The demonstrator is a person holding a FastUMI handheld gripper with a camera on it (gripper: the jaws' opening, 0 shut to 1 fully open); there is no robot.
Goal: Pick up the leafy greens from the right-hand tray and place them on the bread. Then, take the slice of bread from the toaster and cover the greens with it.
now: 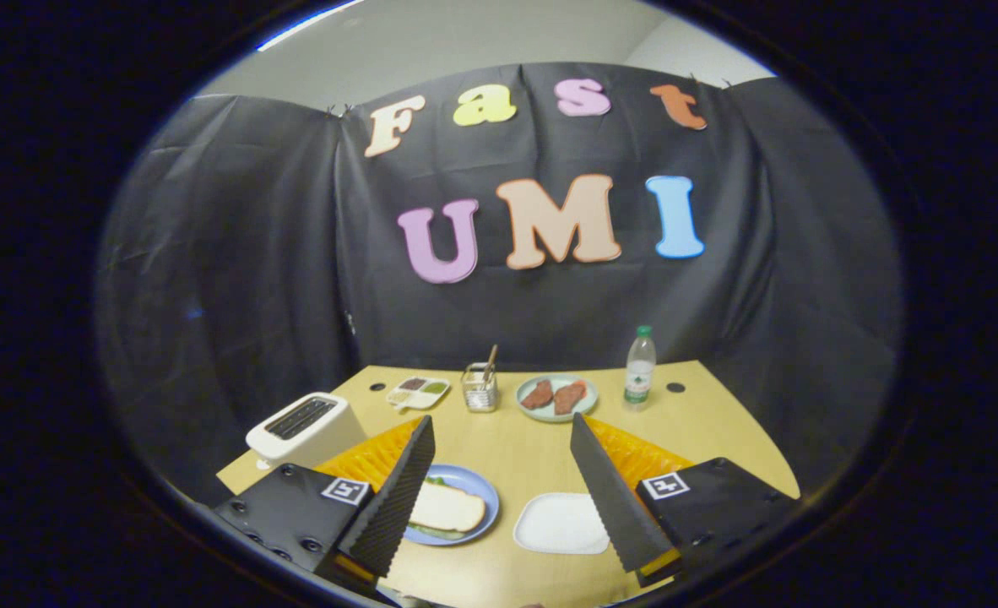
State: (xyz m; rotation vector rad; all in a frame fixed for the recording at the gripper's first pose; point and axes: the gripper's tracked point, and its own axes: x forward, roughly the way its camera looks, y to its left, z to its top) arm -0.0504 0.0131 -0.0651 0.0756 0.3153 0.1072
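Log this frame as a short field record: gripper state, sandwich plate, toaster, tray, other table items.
hand-held gripper: open, fingers spread, holding nothing, above the table
blue plate: bread slice on top, green showing under its edges
toaster: white, slots look empty
white tray: empty, between the fingers
far side: plate with meat, water bottle, sauce dish

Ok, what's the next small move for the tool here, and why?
Probably just back the tool away, fingers spread and holding nothing. A bread slice already lies over the greens on the blue plate, and no slice sticks out of the toaster, so the stacking looks done.
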